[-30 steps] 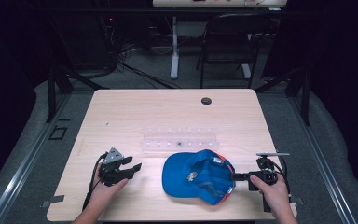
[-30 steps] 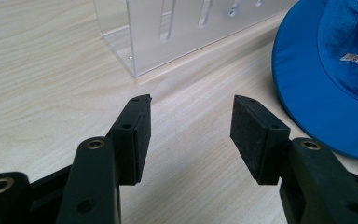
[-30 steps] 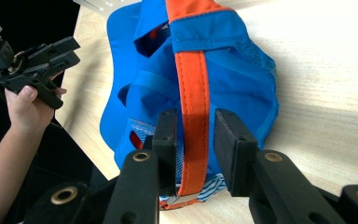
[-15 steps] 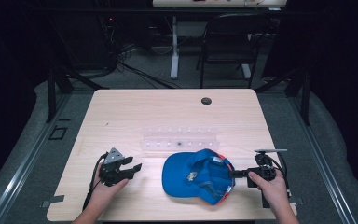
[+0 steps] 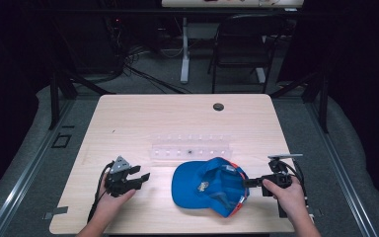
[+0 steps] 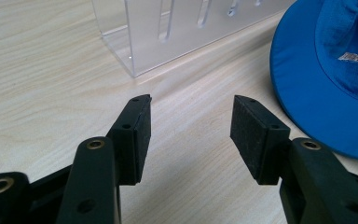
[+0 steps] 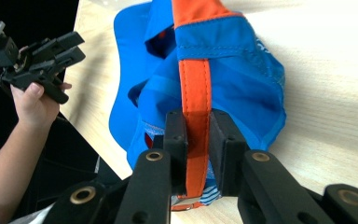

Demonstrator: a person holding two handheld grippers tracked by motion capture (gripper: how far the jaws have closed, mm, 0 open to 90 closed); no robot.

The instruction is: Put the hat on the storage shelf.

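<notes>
Orange strap [image 7: 195,116] partly hidden between right gripper [image 7: 197,140] fingers.

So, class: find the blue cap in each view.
High view: blue cap lies at the near middle of the table.
Left gripper view: its brim at the upper right.
Right gripper view: centre, orange strap between the fingers.
Shared landmark: the cap's blue brim.

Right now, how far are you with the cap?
Done: the right gripper has just been closing and is now shut on the orange strap of the blue cap. In hand: that grip, with the cap lying upside down on the table. Left: probably lifting or moving it; the left gripper waits open and empty.
</notes>
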